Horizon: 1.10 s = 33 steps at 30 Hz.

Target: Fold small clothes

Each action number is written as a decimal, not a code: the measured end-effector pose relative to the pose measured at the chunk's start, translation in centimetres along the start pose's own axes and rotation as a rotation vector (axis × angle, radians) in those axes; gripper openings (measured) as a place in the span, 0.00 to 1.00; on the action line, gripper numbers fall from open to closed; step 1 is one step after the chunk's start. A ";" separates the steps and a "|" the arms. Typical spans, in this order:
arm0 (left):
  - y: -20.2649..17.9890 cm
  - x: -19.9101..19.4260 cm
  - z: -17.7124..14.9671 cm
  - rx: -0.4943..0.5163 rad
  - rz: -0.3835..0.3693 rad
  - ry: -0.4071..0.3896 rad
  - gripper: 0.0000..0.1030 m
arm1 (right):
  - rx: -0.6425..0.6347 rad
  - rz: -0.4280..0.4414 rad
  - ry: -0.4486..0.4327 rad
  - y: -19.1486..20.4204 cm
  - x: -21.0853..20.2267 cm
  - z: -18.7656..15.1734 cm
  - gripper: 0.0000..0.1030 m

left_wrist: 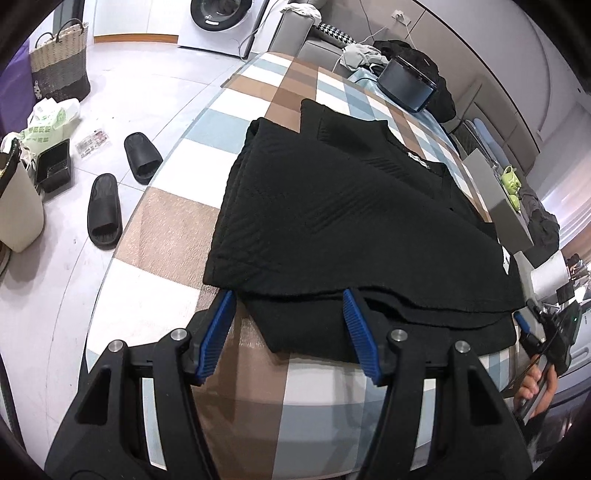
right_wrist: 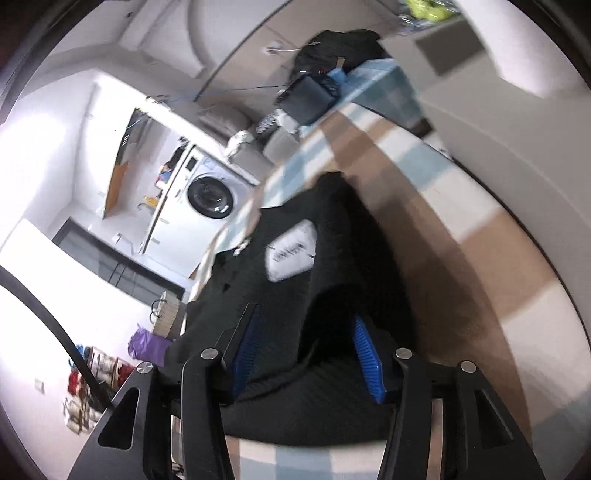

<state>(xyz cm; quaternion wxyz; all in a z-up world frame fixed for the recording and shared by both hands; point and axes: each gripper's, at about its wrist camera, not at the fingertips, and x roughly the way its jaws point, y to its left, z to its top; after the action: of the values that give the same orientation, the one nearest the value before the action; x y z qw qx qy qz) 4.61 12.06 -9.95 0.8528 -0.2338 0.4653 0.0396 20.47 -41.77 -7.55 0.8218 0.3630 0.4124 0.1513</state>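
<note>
A black knitted garment (left_wrist: 343, 221) lies folded in layers on the checked tablecloth (left_wrist: 166, 236). My left gripper (left_wrist: 288, 299) is open at the garment's near edge, its blue pads (left_wrist: 218, 332) on either side of the lower layer's corner. My right gripper (right_wrist: 306, 328) is open, tilted sideways, with the garment (right_wrist: 295, 295) and its white label (right_wrist: 291, 254) between the blue pads (right_wrist: 365, 362). The right gripper also shows at the left wrist view's right edge (left_wrist: 532, 332), held by a hand.
A dark box (left_wrist: 406, 85) and black clothes lie at the table's far end. A grey box (left_wrist: 509, 206) and green cups (left_wrist: 511, 184) stand to the right. On the floor are black slippers (left_wrist: 105, 210), bags and a basket (left_wrist: 59, 59). A washing machine (left_wrist: 221, 22) stands behind.
</note>
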 end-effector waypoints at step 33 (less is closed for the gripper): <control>0.9 1.2 0.8 -0.118 -0.104 -0.030 0.56 | 0.048 0.143 0.019 0.3 3.4 1.0 0.50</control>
<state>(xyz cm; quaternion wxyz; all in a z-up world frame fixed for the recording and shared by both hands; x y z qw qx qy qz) 5.63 13.06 -10.87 0.8453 -0.3070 0.4365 0.0264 23.34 -40.17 -8.90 0.7961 0.4095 0.3966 0.2030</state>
